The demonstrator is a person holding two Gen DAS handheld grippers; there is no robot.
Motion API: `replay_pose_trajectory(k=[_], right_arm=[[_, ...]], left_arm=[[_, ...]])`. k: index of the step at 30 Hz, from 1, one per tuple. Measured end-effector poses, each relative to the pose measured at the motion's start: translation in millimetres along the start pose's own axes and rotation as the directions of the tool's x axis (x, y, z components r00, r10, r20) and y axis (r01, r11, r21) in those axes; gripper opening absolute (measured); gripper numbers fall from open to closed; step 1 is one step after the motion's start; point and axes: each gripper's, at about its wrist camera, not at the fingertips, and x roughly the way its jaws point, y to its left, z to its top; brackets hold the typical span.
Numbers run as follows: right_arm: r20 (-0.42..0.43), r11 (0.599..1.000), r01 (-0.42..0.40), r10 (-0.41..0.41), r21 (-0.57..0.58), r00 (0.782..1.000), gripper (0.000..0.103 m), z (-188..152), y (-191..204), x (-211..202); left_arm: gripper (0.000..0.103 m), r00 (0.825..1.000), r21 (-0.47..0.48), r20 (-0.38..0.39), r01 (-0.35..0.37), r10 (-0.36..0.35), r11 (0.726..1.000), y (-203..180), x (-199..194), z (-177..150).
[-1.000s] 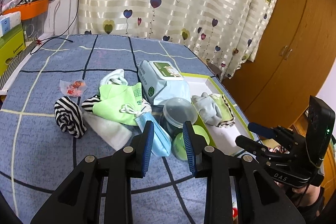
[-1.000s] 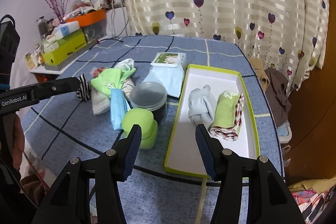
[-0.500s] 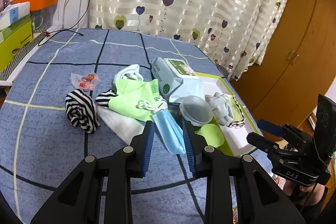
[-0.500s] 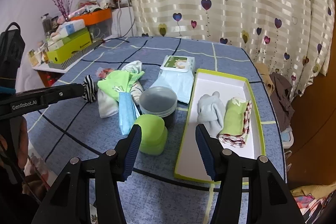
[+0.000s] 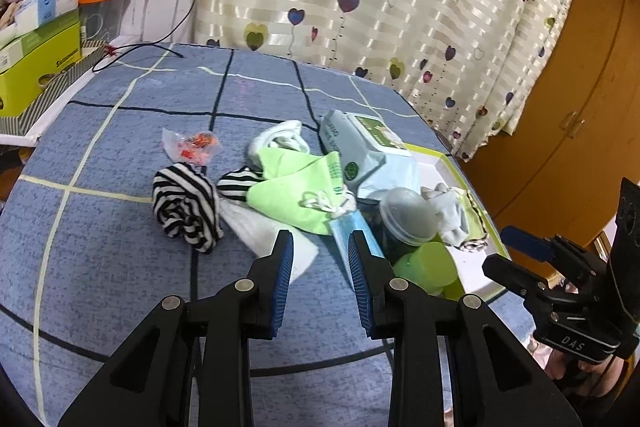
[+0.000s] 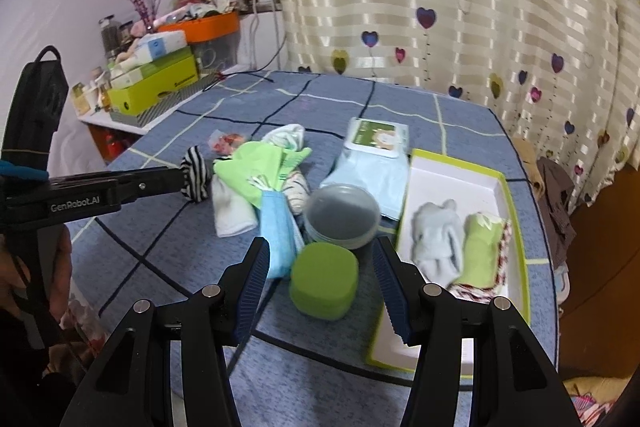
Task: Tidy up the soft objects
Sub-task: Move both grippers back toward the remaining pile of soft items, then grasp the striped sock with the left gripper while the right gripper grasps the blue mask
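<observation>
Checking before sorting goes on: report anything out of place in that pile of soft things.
Two hard containers sit among the cloth: a lidded round tub and a green jar beside the tray. A crumpled snack wrapper lies behind the striped sock. Nothing looks spilled or damaged.

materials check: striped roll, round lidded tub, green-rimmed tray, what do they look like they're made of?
Striped roll: knit fabric, matte; it bunches and folds softly, likely a sock or similar.
Round lidded tub: smooth plastic; the grey lid is translucent with a faint sheen.
Green-rimmed tray: looks like cardboard, a matte white inside with thin straight green walls; coated card or thin plastic can't be ruled out.
</observation>
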Motion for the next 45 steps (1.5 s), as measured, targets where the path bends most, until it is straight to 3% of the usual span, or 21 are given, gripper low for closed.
replay_pose_trajectory(k=[10,19,20,21,23,39,41,42,45], right_arm=[[-0.047,0.994,-0.055,0.05,-0.093,0.998,0.053,10.7,34.0,32.6],[-0.089,0.991,-0.071,0.061,-0.11,0.994,0.053,15.4,45.2,59.5],[-0.089,0.991,-0.072,0.063,-0.109,0.994,0.053,16.6,45.8,60.8],[-0.089,0.991,-0.072,0.062,-0.109,0.994,0.053,17.9,45.5,62.4],[-0.092,0.991,-0.072,0.062,-0.109,0.994,0.053,19.9,44.8,65.8],[-0.137,0.988,-0.071,0.052,-0.135,0.989,0.053,25.8,48.3,93.0],[-0.146,0.988,-0.069,0.048,-0.14,0.988,0.053,25.2,47.9,96.2],[-0.152,0.987,-0.067,0.045,-0.144,0.987,0.052,24.7,48.4,98.3],[-0.17,0.986,-0.056,0.028,-0.16,0.985,0.049,24.0,50.0,105.0]], left_arm=[[0.03,0.999,-0.048,0.001,-0.034,0.034,0.998,28.5,3.4,0.2],[0.03,0.991,-0.11,-0.005,-0.134,0.135,0.985,64.2,14.2,4.4],[0.035,0.99,-0.115,-0.006,-0.144,0.144,0.983,67.6,16.3,5.0],[0.051,0.988,-0.121,-0.011,-0.153,0.153,0.981,71.4,19.8,5.7],[0.058,0.987,-0.128,-0.021,-0.161,0.16,0.979,78.0,27.2,6.8],[0.058,0.978,-0.174,-0.103,-0.195,0.179,0.965,97.5,74.5,13.4],[0.055,0.98,-0.184,-0.105,-0.188,0.171,0.965,100.9,77.0,11.2],[0.044,0.98,-0.185,-0.107,-0.187,0.17,0.965,101.7,77.7,10.5],[0.028,0.979,-0.181,-0.106,-0.193,0.176,0.964,103.9,80.1,10.4]])
